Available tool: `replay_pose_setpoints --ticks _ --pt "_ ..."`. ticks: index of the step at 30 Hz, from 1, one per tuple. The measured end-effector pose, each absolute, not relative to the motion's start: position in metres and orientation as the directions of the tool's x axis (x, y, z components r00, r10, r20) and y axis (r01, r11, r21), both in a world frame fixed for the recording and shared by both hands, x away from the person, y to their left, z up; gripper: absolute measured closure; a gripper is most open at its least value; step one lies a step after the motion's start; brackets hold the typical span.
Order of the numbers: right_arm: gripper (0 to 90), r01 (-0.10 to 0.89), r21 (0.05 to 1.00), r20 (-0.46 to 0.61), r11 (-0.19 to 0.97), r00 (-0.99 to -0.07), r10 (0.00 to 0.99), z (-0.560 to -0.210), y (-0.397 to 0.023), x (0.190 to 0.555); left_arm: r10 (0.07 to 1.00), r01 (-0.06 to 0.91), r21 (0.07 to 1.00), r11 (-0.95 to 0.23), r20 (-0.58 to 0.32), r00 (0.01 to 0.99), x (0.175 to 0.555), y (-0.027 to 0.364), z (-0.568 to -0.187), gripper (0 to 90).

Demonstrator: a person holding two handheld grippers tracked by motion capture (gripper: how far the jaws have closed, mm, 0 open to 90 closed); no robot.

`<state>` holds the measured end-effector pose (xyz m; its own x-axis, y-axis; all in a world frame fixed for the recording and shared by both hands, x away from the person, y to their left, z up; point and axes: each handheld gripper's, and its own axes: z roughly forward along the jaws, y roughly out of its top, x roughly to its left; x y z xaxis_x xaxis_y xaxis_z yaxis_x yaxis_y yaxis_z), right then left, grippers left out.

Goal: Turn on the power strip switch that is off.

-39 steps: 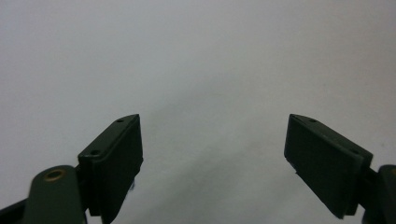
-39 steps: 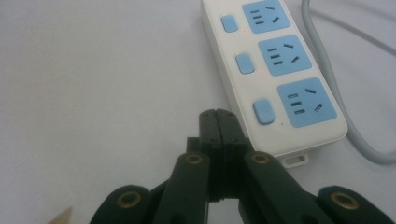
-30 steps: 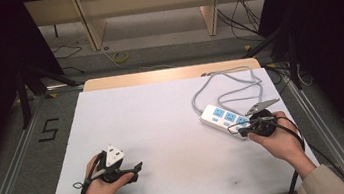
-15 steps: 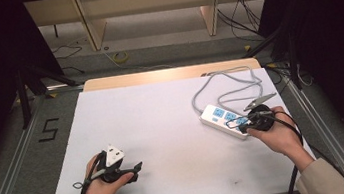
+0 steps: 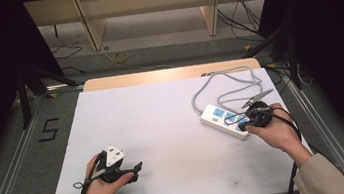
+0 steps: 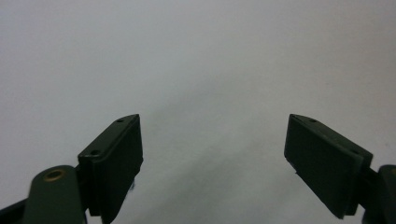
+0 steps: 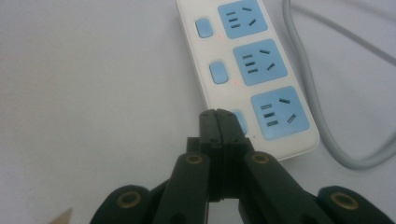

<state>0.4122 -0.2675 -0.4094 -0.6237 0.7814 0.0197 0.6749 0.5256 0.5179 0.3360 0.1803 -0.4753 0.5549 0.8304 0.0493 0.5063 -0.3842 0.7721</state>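
Jaws closed over power strip (image 7: pixel 247 70) switch

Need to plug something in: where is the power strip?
In the high view, the power strip lies at the table's right side, under the right hand-held gripper.

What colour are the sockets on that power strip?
Light blue sockets on a white power strip; clearest in the right gripper view.
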Motion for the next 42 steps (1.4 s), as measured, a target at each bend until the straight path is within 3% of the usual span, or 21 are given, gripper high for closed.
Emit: replay_pose_setpoints --ticks 42 --pt "90.0 0.700 0.433 0.017 0.568 -0.636 0.771 -0.408 -0.260 0.435 0.829 0.506 0.767 -0.396 0.061 0.556 0.336 0.180 -0.476 19.1"
